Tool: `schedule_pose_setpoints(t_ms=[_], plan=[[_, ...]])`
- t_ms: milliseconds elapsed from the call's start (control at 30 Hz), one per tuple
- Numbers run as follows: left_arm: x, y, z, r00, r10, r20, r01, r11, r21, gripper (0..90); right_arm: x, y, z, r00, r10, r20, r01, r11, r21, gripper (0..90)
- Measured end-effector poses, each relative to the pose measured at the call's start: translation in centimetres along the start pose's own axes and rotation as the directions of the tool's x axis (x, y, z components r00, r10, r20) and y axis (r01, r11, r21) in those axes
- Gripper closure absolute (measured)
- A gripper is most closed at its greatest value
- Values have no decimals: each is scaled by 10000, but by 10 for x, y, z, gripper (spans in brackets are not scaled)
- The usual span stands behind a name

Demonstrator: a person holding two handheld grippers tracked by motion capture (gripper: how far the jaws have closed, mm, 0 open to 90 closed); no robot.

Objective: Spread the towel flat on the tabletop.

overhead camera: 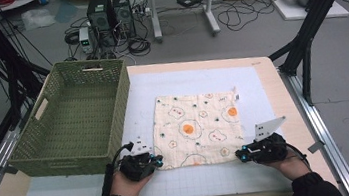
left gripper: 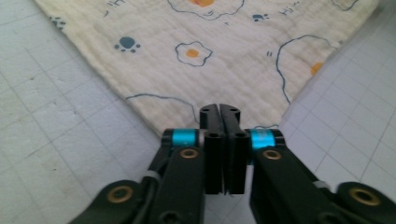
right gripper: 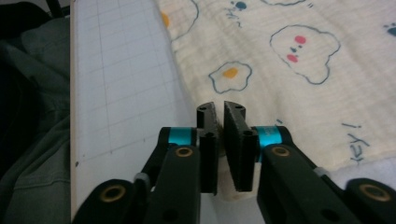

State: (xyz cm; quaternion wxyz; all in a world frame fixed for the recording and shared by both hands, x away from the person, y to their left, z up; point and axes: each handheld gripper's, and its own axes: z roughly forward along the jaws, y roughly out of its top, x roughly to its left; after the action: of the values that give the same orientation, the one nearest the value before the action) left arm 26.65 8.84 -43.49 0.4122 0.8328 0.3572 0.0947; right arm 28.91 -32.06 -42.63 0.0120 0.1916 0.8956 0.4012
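A cream cloth printed with fried eggs and clouds lies flat on the white gridded mat. At its near left corner my left gripper rests low on the mat. In the left gripper view the jaws stand almost together, and the corner of the cloth runs in under them. My right gripper is at the near right corner. In the right gripper view the jaws leave only a thin slit, with a fold of the cloth pinched between the pads.
A green woven basket stands on the table's left side, close to the cloth's left edge. The table's front edge runs just behind both hands. A grey-green sleeve hangs past the mat's edge in the right gripper view. Cables and computers sit on the floor beyond.
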Motion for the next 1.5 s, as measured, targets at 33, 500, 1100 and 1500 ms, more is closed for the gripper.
schedule_pose_setpoints(t_ms=[33,500,1100,1500], plan=[[0,0,2,10000,34,-31,-33,10000,53,783,-1,1,0,9999,106,8,-106,9999,-12,763],[0,-2,9,9996,283,-47,-281,9989,364,894,0,3,22,9990,-77,-434,104,9981,608,876],[0,5,0,9994,359,21,-358,9988,-341,801,-2,0,2,9978,504,-422,-526,9973,-520,696],[8,24,10,9998,182,88,-175,9968,-779,683,-21,3,1,9934,1135,175,-1115,9898,-881,555]])
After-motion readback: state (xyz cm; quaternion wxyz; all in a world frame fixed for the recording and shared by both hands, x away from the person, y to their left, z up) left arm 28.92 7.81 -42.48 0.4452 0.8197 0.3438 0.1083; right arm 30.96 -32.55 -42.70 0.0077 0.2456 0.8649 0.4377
